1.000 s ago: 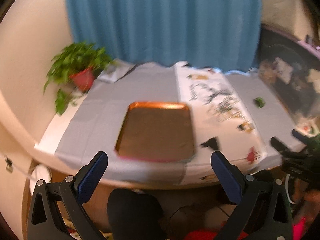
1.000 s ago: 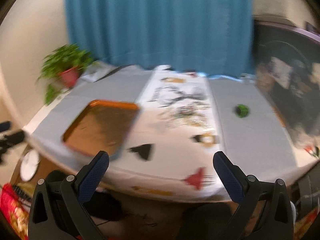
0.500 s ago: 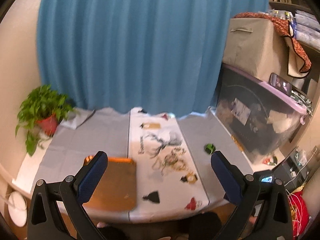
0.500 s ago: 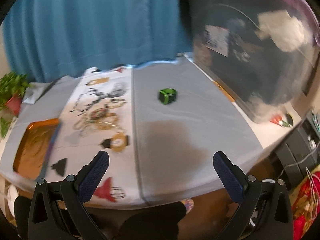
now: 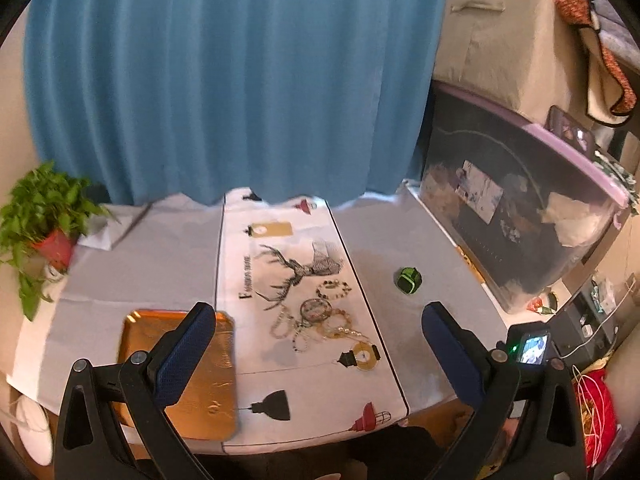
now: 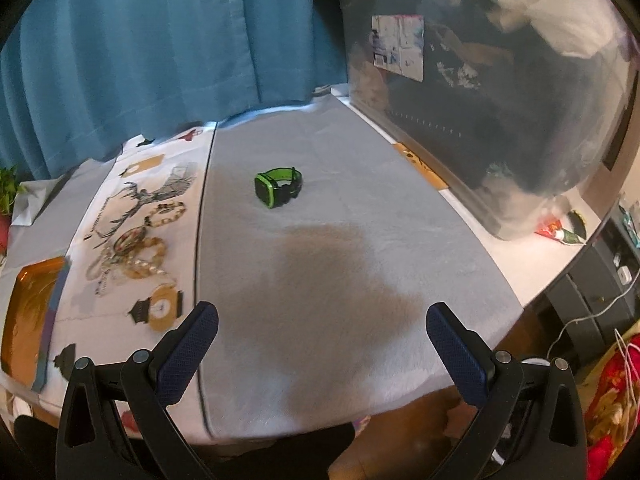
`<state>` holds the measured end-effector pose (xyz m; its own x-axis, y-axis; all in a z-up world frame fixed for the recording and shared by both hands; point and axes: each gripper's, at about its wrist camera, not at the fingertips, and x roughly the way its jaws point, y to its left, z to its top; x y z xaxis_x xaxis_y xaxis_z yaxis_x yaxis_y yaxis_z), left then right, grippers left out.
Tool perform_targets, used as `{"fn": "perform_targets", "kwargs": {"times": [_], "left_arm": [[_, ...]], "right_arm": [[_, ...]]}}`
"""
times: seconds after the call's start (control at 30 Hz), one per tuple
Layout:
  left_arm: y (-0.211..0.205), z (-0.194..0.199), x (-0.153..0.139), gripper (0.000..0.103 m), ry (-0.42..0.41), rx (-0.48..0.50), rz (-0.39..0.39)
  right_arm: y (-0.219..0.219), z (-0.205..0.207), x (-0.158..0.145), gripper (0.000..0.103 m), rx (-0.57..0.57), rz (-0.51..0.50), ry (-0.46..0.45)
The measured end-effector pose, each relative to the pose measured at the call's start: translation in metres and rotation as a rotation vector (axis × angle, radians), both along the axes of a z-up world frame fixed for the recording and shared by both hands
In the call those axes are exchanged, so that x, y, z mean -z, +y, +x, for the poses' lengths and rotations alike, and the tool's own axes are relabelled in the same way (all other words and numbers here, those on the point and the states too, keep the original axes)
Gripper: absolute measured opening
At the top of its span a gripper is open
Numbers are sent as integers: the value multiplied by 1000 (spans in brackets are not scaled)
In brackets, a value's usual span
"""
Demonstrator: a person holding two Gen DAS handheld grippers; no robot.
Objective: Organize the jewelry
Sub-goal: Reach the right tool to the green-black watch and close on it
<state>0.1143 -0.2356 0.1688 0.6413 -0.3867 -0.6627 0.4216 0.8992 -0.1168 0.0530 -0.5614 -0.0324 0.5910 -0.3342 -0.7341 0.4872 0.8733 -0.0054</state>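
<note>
A heap of bead bracelets and necklaces (image 5: 316, 318) (image 6: 134, 248) lies on the white printed runner in the middle of the table. An orange metal tray (image 5: 208, 396) (image 6: 24, 312) rests to its left near the front edge. A green and black watch (image 5: 409, 280) (image 6: 278, 186) sits alone on the grey cloth to the right. My left gripper (image 5: 318, 344) hangs open above the table's front edge, nothing between its fingers. My right gripper (image 6: 322, 344) is open too, low over the grey cloth, well short of the watch.
A potted green plant (image 5: 44, 208) stands at the table's far left corner. A large dark plastic bin (image 5: 520, 208) (image 6: 480, 92) with a purple lid lines the right side. A blue curtain (image 5: 224, 80) hangs behind. Cables and boxes lie on the floor at right.
Both grippers have swung to the right and risen; the left view now takes in the whole table, and the right view has turned from the runner toward the watch and the bin.
</note>
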Motion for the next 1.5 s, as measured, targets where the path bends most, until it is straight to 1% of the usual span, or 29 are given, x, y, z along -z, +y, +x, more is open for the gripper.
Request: {"fn": "perform_targets", "kwargs": {"times": [0.07,0.13,0.2,0.23,0.3,0.37,0.4,0.5,0.57,0.6,0.67,0.77,0.83,0.87,0.97,1.03,1.2,1.23,1.33,1.4,1.5], "left_arm": [[-7,15,20,103,30,-2,20],[-15,37,55,103,112,-14,67],[-17,60,93,103,199,-23,105],[-19,73,116,103,258,-39,137],[-19,98,156,102,333,-58,196],[-17,116,183,100,358,-82,260],[-18,128,202,100,377,-90,313],[-19,152,238,99,430,-66,375],[-22,168,257,97,440,-49,423],[-23,175,264,97,445,-49,433],[-25,187,276,97,453,-40,427],[-29,198,294,97,504,-15,409],[-32,201,302,98,496,-1,433],[-33,202,304,101,489,8,436],[-28,209,308,103,513,30,395],[-25,212,310,103,525,40,373],[-25,219,311,103,543,23,376],[-28,225,314,103,550,25,377],[-34,232,313,97,572,24,392],[-36,239,311,96,590,31,365],[-44,247,302,96,588,29,359]], "right_arm": [[-10,12,7,103,-6,-10,3],[-23,29,16,103,-18,-6,14],[-31,47,24,103,-47,16,4],[-36,58,30,103,-64,30,9],[-41,79,41,103,-103,49,22],[-42,103,52,103,-145,56,50],[-42,111,56,103,-162,49,57],[-39,136,67,103,-206,32,78],[-42,150,73,103,-211,44,78],[-44,155,74,103,-211,43,72],[-50,167,75,103,-200,29,64],[-57,185,79,103,-196,17,62],[-61,198,83,103,-199,32,71],[-63,204,86,103,-200,43,77],[-64,223,97,103,-212,48,98],[-60,228,101,103,-219,25,114],[-59,233,101,103,-207,28,115],[-59,233,101,103,-206,29,115],[-59,233,102,103,-206,28,114],[-59,233,102,103,-210,31,116],[-58,233,101,103,-207,29,112]]}}
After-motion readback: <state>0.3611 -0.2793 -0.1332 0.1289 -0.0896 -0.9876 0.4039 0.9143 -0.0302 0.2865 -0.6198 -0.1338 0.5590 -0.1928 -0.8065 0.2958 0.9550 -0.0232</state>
